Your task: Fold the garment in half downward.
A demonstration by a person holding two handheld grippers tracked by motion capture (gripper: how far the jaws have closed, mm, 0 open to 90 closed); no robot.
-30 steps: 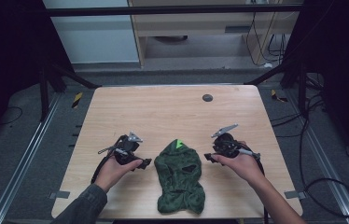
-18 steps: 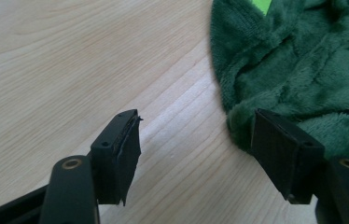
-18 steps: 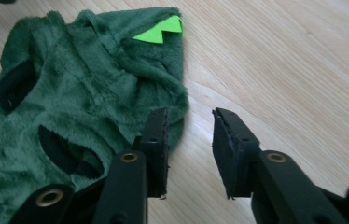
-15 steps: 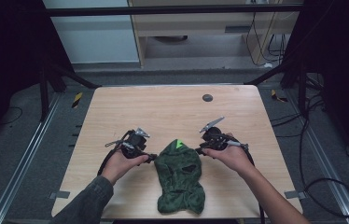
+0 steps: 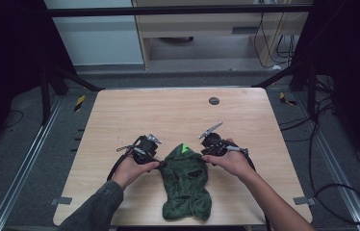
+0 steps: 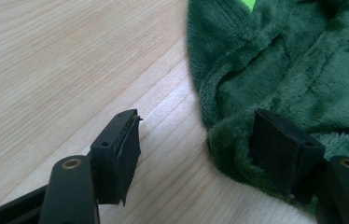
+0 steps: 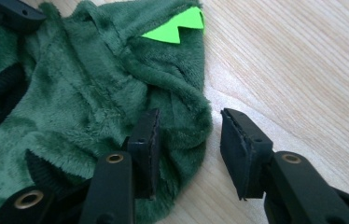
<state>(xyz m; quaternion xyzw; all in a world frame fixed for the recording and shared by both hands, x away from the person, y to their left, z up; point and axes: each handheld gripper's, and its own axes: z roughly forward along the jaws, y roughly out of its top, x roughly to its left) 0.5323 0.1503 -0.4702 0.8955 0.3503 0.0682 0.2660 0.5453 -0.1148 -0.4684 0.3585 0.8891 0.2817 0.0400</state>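
Observation:
A dark green fleece garment (image 5: 187, 183) with a neon green spike (image 5: 184, 148) lies flat near the table's front edge. My left gripper (image 5: 161, 163) is at its upper left edge and my right gripper (image 5: 206, 155) at its upper right edge. In the left gripper view the gripper (image 6: 200, 144) is open, one jaw on bare wood and the other lying on the fleece (image 6: 280, 70), its hem between them. The right gripper (image 7: 189, 149) also straddles a fleece (image 7: 79, 102) fold, unpinched. Both pairs of jaws have just been opening a little.
The wooden table (image 5: 168, 110) has a small dark round disc (image 5: 213, 100) toward its far side. A black frame and floor cables (image 5: 341, 192) surround the table. The other gripper's jaw (image 7: 9, 11) shows at the top left of the right gripper view.
Both hands have moved inward from either side of the garment until the grippers reach its upper edges. The garment has stayed where it was.

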